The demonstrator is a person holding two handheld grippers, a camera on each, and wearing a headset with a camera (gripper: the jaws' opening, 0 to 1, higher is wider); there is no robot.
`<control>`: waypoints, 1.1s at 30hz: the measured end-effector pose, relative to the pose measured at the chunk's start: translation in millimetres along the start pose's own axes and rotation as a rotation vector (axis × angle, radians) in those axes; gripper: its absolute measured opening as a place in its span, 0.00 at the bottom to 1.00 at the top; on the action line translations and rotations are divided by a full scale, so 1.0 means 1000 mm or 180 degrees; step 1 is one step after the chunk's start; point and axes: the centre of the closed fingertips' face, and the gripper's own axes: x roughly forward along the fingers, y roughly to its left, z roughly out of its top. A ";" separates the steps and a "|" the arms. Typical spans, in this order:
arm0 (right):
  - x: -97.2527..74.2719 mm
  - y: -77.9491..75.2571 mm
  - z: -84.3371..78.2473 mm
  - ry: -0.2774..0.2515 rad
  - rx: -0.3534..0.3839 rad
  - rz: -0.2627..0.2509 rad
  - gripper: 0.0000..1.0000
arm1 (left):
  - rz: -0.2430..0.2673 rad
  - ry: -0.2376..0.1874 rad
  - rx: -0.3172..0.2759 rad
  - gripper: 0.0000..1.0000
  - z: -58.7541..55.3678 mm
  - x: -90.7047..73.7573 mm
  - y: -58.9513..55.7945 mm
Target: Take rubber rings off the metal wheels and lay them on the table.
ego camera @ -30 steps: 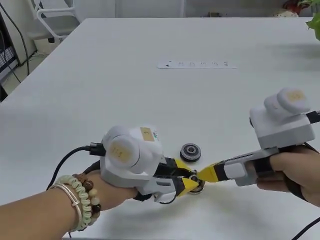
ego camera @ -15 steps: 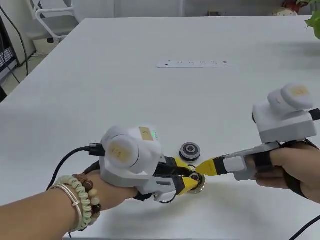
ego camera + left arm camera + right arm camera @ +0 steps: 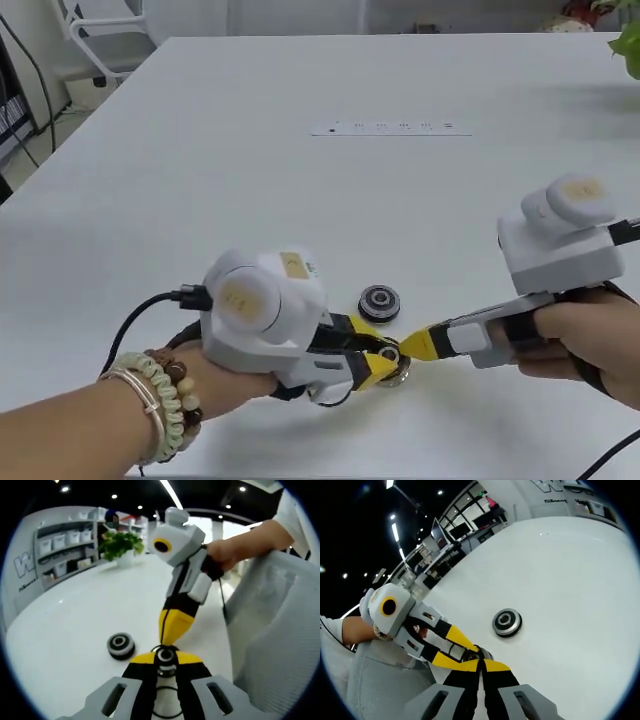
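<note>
The left claw is clenched on a metal wheel, gripping it by its sides between the two yellow jaws and holding it just above the tabletop. A thin dark loop shows around that wheel in the left gripper view (probably its rubber ring, though it is too fine to be sure), and I cannot tell whether any of it has come off the rim.

Just beyond the left claw's tips, a little apart from them, a second wheel lies flat on the tabletop with its black rubber ring seated around it. Neither claw touches it.

The right claw comes in from the other side, jaws pressed together, its pointed tip meeting the held wheel at the rim, directly opposite the left claw. Whether it has ring material pinched between its jaws I cannot tell.

By my reading the task is at its start: the first ring is being worked at but not yet freed or laid down, and the second wheel's ring is untouched.
</note>
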 end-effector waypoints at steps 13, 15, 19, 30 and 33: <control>-0.004 -0.004 0.004 -0.0052 0.0027 -0.0004 0.00 | -0.0090 0.0230 0.0047 0.17 -0.001 -0.002 -0.003; -0.004 -0.004 0.004 -0.0055 0.0024 -0.0003 0.00 | -0.0080 0.0255 0.0092 0.19 0.000 -0.003 -0.002; -0.005 -0.004 0.006 -0.0082 0.0037 0.0010 0.00 | -0.0103 0.0223 0.0097 0.25 0.006 -0.005 -0.003; -0.008 -0.006 0.010 -0.0150 0.0067 0.0004 0.00 | -0.0017 0.0059 0.0123 0.40 0.029 -0.016 0.000; -0.009 -0.005 0.010 -0.0169 0.0095 0.0030 0.00 | 0.0052 0.0104 0.0198 0.47 0.030 -0.020 0.003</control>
